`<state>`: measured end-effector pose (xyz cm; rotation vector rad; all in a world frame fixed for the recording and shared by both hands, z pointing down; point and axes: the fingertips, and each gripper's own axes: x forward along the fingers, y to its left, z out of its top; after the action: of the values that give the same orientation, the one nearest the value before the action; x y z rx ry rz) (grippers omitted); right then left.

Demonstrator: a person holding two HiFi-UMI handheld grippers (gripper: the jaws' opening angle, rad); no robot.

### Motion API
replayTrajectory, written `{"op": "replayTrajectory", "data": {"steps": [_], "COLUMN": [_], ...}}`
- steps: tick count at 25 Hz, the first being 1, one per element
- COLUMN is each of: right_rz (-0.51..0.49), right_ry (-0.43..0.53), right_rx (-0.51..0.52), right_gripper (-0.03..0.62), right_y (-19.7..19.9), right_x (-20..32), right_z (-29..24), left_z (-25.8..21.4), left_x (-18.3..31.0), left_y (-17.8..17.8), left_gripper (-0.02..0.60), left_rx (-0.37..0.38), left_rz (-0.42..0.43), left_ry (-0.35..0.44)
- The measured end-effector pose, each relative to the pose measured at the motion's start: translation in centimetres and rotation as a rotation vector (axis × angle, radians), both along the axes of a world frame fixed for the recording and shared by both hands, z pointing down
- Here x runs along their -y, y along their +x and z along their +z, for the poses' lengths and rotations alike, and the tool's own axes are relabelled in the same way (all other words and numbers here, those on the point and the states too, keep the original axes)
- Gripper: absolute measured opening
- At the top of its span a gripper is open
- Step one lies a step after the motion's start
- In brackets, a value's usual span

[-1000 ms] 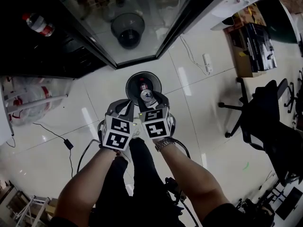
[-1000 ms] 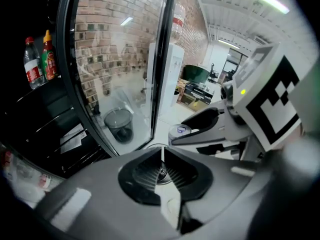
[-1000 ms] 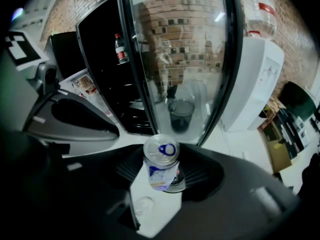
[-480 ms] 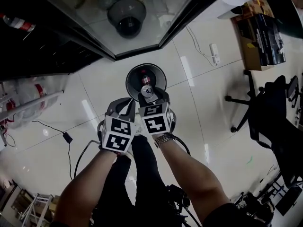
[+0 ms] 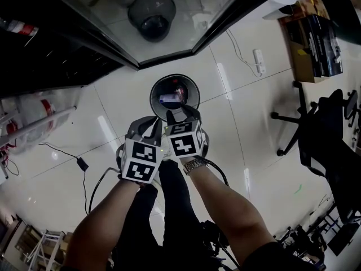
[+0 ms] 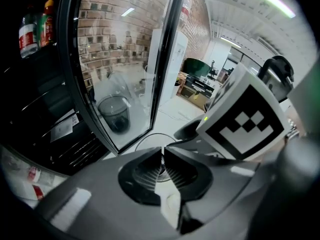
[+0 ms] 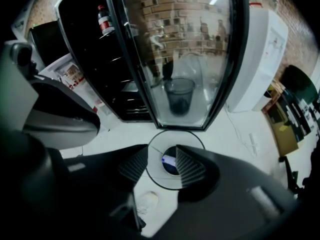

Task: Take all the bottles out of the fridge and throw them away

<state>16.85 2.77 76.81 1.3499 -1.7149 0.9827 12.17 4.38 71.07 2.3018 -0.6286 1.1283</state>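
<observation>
White tiled floor point(image 5: 130, 117): a round bin point(image 5: 153, 97) stands just before the open fridge door point(image 5: 169, 16). Right of the bin lies a power strip point(image 5: 258, 61), farther right an office chair point(image 5: 316, 129), to the bin's left an adapter point(image 5: 82, 164).

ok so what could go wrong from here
A bottle remains in the fridge, so stopping now would leave the job unfinished. The open glass door hangs close to the bin; turning back could knock it. A cable trails on the floor close by, a possible trip.
</observation>
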Motion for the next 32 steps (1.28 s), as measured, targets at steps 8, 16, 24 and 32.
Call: {"op": "replayTrajectory", "data": {"steps": [8, 16, 24, 32], "right_rz": [-0.004, -0.017, -0.063, -0.14], "right_ry": [-0.005, 0.045, 0.132, 0.213], "right_rx": [0.001, 0.009, 0.021, 0.056], "right_gripper": [0.163, 0.163, 0.163, 0.163], "right_y": [-0.8, -1.6, -2.8, -5.4], "right_x": [-0.8, 0.0, 1.7, 2.3], "right_z": [-0.7, -4.5, -10.4, -17.1], "left_z": [-0.7, -3.9, -8.2, -14.0], "left_x": [0.4, 1.4, 2.5, 4.0], "left_y": [-1.6, -2.2, -4.0, -7.1], "left_gripper": [0.002, 0.002, 0.002, 0.002], "left_rx": [0.012, 0.007, 0.003, 0.009], "left_rz": [-0.014, -0.044, -0.124, -0.22], "left_ry": [0.005, 0.039, 0.1, 0.194]}}
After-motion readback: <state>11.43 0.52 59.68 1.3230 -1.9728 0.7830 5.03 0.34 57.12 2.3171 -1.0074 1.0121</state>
